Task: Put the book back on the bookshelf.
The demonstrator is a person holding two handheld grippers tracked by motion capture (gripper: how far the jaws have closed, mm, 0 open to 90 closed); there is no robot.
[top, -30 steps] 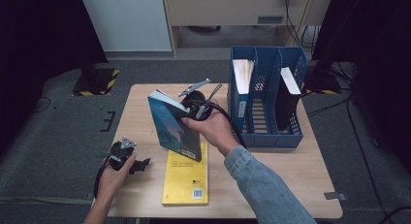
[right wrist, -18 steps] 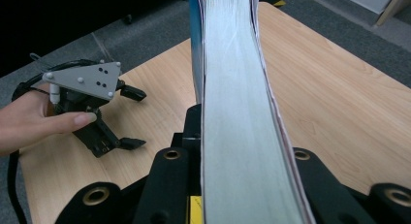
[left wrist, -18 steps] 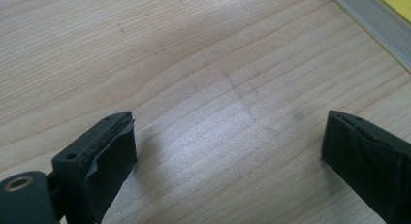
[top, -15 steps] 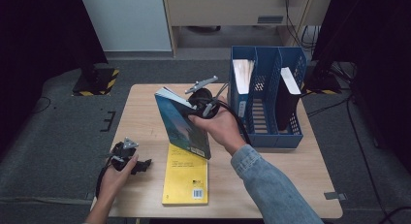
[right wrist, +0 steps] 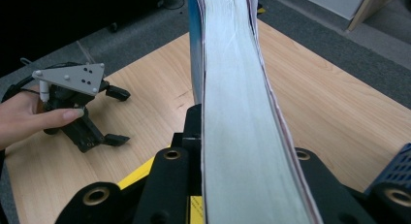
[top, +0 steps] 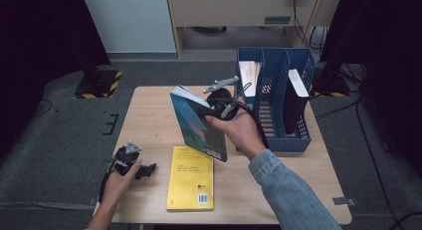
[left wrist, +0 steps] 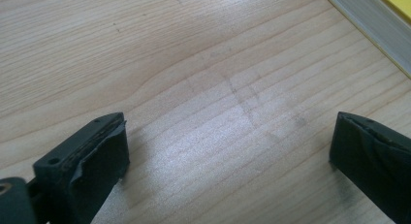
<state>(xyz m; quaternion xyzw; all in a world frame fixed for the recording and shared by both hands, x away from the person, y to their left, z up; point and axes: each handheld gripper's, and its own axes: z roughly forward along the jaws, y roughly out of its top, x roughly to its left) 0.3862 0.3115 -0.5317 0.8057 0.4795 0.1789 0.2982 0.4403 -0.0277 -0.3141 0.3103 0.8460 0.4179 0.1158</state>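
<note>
Blue plastic makes up the rack (top: 272,98) just past my right gripper (top: 215,106) in the high view: three slots with perforated walls, a pale sheaf in the far-left slot, a dark white-topped binder in the right one, and the middle slot bare. My right gripper is clamped on a teal book (top: 198,123), held upright off the wooden table (top: 149,115), with the hand curled around the grip and the denim sleeve angled in from below. A glossy yellow book (top: 191,177) lies flat below it, just beside my left gripper (top: 142,169), which rests low on the table.

Along my left gripper (left wrist: 228,151) the jaws stand wide apart, having just been opening, with bare grained wood between them.

Along my right gripper (right wrist: 232,185) the black jaws pinch the teal book (right wrist: 237,117), page edges facing me.
</note>
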